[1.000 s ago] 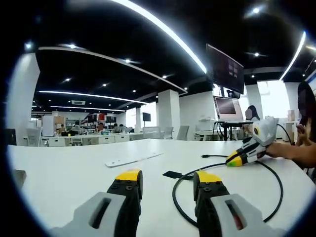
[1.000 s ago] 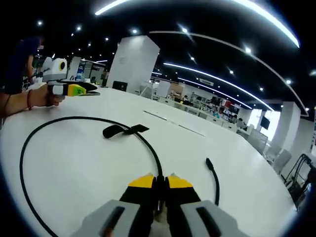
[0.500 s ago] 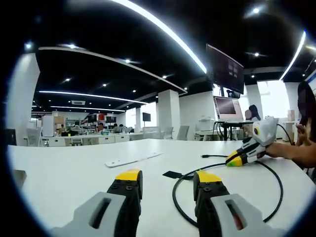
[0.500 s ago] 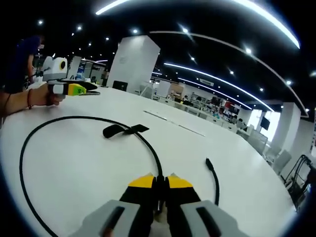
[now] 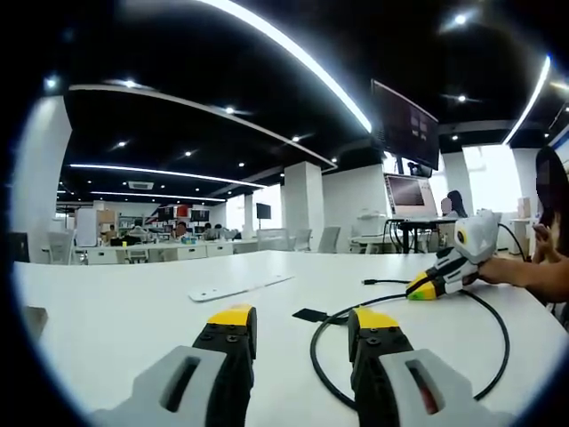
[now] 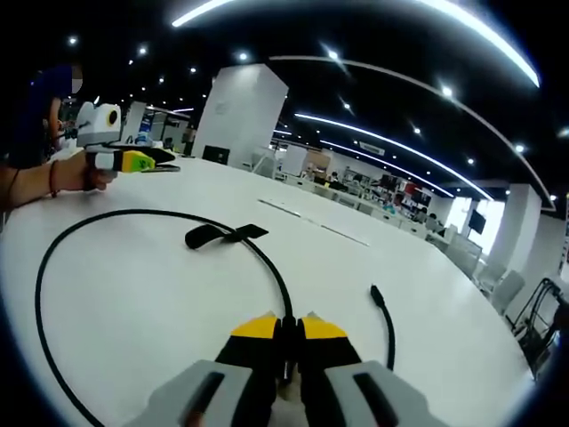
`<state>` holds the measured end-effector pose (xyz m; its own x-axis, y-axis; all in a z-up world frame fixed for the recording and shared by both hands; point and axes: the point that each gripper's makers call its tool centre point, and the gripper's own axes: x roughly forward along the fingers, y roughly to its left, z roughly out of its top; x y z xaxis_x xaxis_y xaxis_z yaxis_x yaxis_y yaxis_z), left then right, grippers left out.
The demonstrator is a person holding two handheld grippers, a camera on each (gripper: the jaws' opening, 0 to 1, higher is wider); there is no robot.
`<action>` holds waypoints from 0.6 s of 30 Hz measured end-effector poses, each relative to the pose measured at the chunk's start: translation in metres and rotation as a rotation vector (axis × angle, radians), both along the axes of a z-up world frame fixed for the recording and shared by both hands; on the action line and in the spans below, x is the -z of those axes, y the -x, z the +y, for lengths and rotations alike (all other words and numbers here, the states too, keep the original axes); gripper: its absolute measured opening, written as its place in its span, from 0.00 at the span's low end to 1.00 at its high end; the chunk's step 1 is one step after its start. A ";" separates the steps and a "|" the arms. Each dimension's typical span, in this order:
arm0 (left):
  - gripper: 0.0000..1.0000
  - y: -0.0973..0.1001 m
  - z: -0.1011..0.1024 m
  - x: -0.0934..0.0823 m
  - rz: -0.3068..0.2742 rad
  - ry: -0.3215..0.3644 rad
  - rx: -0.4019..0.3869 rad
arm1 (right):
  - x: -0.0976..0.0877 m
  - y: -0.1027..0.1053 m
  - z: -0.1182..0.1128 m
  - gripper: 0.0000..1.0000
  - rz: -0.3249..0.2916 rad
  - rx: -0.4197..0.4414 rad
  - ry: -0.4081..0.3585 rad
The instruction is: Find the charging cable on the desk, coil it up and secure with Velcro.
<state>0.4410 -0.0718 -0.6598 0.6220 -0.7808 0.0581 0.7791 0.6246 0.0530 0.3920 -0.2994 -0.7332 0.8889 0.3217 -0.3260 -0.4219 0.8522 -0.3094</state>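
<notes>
Desk, white and broad, carries everything: the black charging cable lies on it in one wide loose loop, and the black Velcro strap lies flat just inside the far arc of that loop. In the right gripper view one plug end curls free just beside the jaws.

The right gripper is clenched on the cable, which runs up between its yellow tips. The left gripper hovers released, jaws apart, its right jaw just over the near arc of the loop; a pale flat strip lies on the desk beyond it.

The step in hand looks like the start of coiling. It would go best if the right gripper keeps its pinch as the anchor while the left takes the cable further along and lays even, smaller turns beside that anchor, without twisting the cord or dragging it over the strap.

Room is generous: bare desk spreads on all sides of the loop, and the far desk edge sits well apart from it.
</notes>
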 end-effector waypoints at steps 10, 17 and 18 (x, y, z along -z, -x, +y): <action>0.42 0.001 0.000 0.001 0.001 -0.002 0.000 | 0.000 0.002 0.002 0.10 -0.004 -0.002 0.011; 0.42 0.001 -0.001 0.001 0.001 -0.004 0.001 | 0.000 0.004 0.003 0.10 -0.004 -0.003 0.014; 0.42 0.001 -0.001 0.001 0.001 -0.004 0.001 | 0.000 0.004 0.003 0.10 -0.003 -0.003 0.012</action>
